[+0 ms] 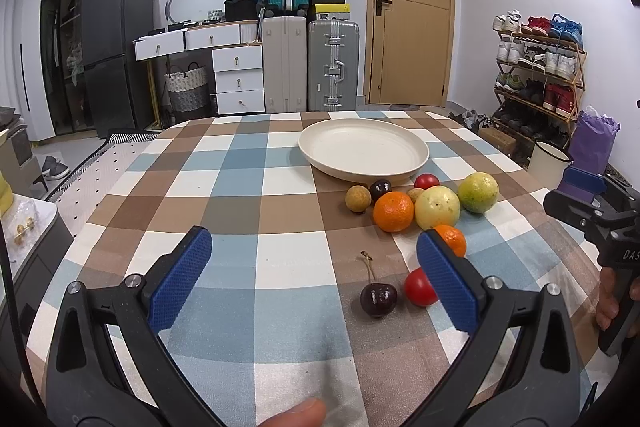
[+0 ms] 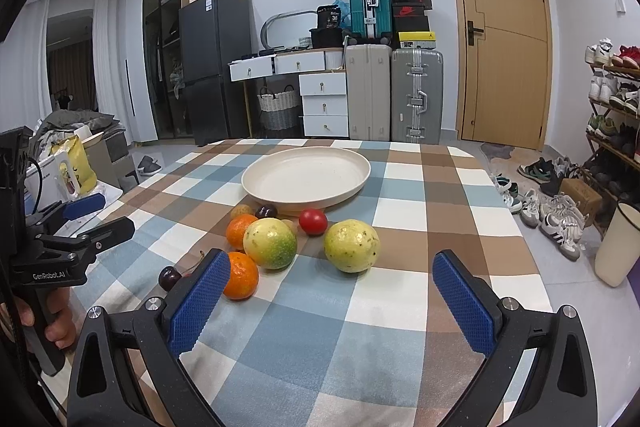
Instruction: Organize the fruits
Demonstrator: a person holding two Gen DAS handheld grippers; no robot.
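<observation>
Both tools gape wide and hold nothing: the left tool [image 1: 314,281] at lower centre of its view, the right tool [image 2: 332,301] likewise. Fruits [image 1: 436,207] cluster right of centre on the checked counter [image 1: 240,187], just below the cream plate [image 1: 362,149].

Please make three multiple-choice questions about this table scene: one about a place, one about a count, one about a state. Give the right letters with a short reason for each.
1. Where do the fruits lie?
A. on the plate
B. on the tablecloth in front of the plate
C. on the floor

2. How many oranges are visible?
A. one
B. two
C. four

3. How is the left gripper?
A. open, holding nothing
B. shut on a cherry
C. shut on the plate

Answers:
1 B: the plate holds nothing, and the fruits sit on the tablecloth.
2 B: one orange, another orange.
3 A: the left gripper has its pads wide apart over the cloth.
</observation>
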